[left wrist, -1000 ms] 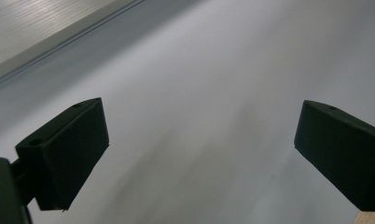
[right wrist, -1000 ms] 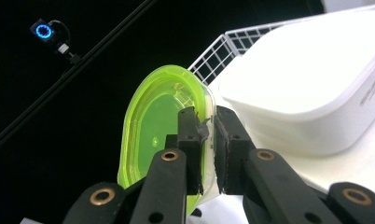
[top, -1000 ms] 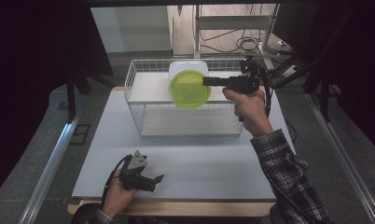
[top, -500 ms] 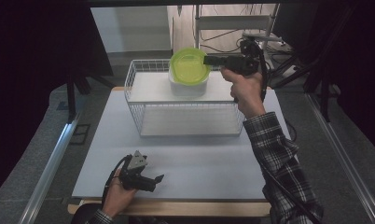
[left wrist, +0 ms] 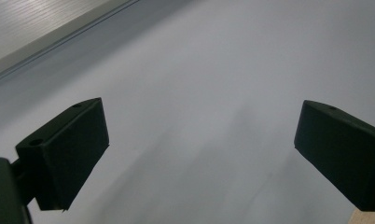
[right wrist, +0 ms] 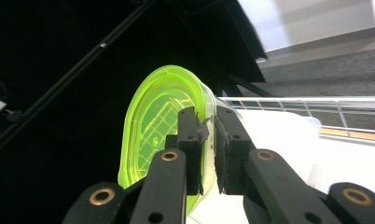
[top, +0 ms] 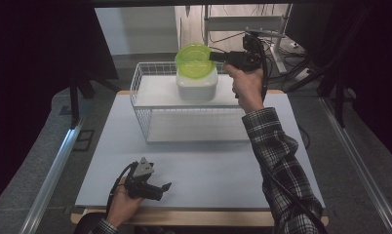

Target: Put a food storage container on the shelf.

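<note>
Lid [top: 195, 59]: lime-green, translucent, oval; held in the air just above the white container [top: 197, 84], its flat face tipped toward the high camera.
Lid rim: pinched at its right-hand edge, seen from above; in the right gripper view the lid [right wrist: 162, 126] stands nearly on edge, rim between the two black pads.
Right gripper [top: 216, 56]: jaws drawn together, clamped on the lid's rim; points level toward the left of the table, hand behind it on the right.
Container: sits inside the wire basket [top: 150, 127] at its far side, mouth up, no lid on it.
Key relation: lid sits above the container's mouth and slightly toward its far edge, not touching as far as I can tell; container lies below and on the near side of the lid.
Long axis: lid's long axis looks roughly across the table, same as the container's width; rough match, not confirmed.
Next move (judgement): roll the lid flat, face down, then lower onto the mouth.
Risk: rim-only grip, so the lid may pivot in the pads on contact.
Left gripper [top: 152, 187]: jaws wide apart, nothing between them; resting on the white table [top: 218, 165] at the near left edge, well apart from the basket.
Nearer hand: right, by far.
</note>
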